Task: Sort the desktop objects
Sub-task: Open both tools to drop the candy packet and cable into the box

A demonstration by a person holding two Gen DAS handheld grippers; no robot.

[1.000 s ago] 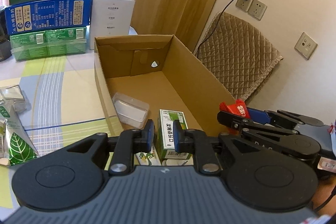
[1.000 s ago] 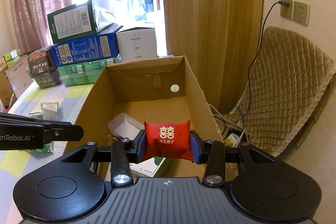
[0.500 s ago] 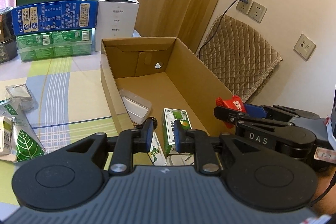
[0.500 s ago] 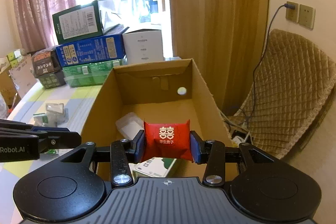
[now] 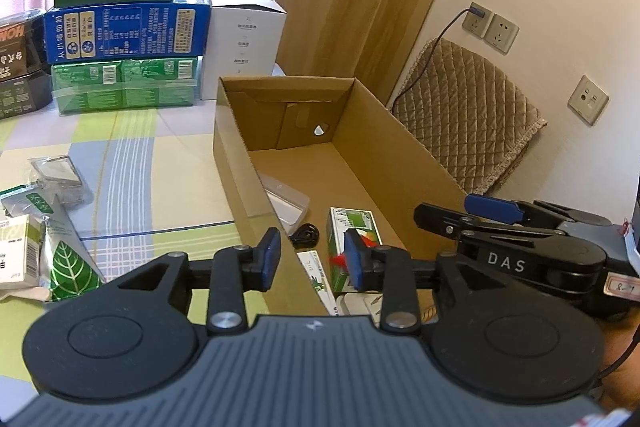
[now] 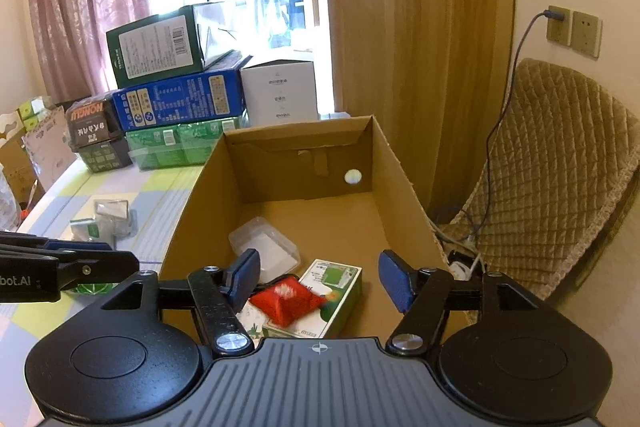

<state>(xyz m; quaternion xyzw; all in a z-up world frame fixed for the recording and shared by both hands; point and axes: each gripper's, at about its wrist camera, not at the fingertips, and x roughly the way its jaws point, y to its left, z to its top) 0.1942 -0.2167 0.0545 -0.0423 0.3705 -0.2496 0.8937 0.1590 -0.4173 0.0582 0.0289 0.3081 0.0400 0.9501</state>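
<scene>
Checked tablecloth [image 5: 172, 183] by the window | right gripper [image 6: 320, 279] spread wide over the cardboard box [image 6: 404, 187], empty | soft red pouch [image 6: 286, 301] lies on the glossy green carton [image 6: 340, 291], likely just dropped | left gripper [image 5: 312, 259] part-open, empty | foil leaf packets [image 5: 68, 267] await sorting | stacked boxes [image 5: 124, 35] behind.

Beyond my reach, a quilted brown cushion [image 6: 560, 179] is leaning against the wall, a cable [image 6: 508, 99] is trailing down from the wall socket [image 6: 559, 25] — pink curtains [image 6: 84, 3] are hanging by the bright window.
</scene>
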